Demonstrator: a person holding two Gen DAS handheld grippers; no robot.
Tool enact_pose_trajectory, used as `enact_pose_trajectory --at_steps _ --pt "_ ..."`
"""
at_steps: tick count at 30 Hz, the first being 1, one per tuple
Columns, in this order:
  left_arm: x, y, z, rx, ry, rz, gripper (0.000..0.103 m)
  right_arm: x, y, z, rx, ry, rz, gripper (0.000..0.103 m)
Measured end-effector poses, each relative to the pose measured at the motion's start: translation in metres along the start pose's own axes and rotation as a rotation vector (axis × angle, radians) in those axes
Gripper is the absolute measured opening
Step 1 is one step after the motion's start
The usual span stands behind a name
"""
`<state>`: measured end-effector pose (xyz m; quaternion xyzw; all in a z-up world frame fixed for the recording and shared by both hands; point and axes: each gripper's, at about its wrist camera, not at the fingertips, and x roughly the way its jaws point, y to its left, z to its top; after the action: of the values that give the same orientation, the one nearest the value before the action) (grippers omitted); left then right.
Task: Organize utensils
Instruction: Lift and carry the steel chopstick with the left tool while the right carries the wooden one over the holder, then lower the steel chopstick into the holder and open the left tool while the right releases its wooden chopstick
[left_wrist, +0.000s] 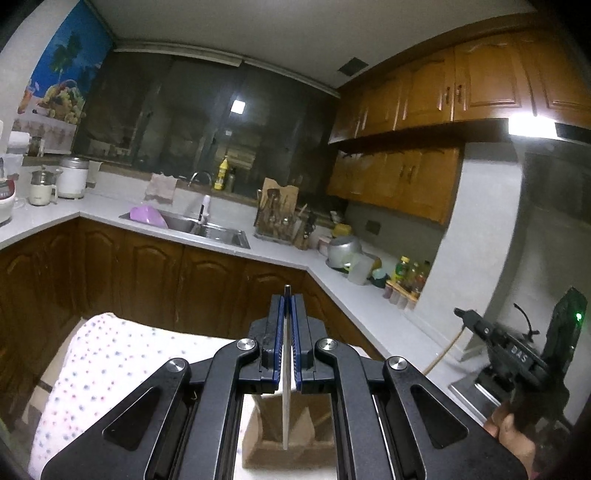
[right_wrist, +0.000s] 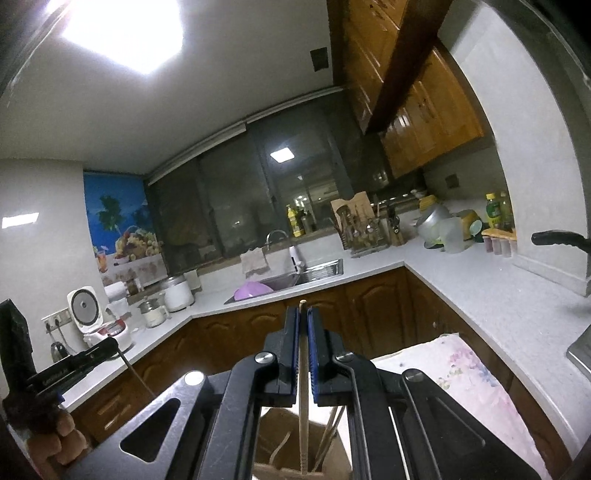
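Note:
My left gripper is shut on a thin flat metal utensil that runs down into a brown cardboard holder below the jaws. My right gripper is shut on a pale wooden chopstick whose lower end reaches into the same kind of brown holder, where other sticks lean. The right gripper also shows at the right edge of the left wrist view, holding the chopstick. The left gripper shows at the left of the right wrist view.
A dotted white cloth covers the surface under the holder. An L-shaped white countertop carries a sink, a utensil rack, a pot, bottles and rice cookers. Wooden cabinets stand below.

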<state>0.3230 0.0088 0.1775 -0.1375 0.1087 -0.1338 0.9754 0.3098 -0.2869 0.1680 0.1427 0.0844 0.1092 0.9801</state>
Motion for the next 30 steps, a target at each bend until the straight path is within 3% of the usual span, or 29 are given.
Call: enact_pose_trajectory --at_steps 9,20,30 --pt "0.036 0.012 -0.027 -0.031 0.011 0.043 0.003 0.028 -0.011 -0.025 0.009 0.009 -0.016 0.005" --pt "0.072 0.034 -0.076 -0.072 0.102 0.090 0.004 0.053 -0.023 -0.068 0.042 0.084 -0.053 0.005" --pt "0.087 0.032 -0.095 -0.044 0.173 0.073 0.004 0.065 -0.030 -0.081 0.065 0.160 -0.055 0.005"
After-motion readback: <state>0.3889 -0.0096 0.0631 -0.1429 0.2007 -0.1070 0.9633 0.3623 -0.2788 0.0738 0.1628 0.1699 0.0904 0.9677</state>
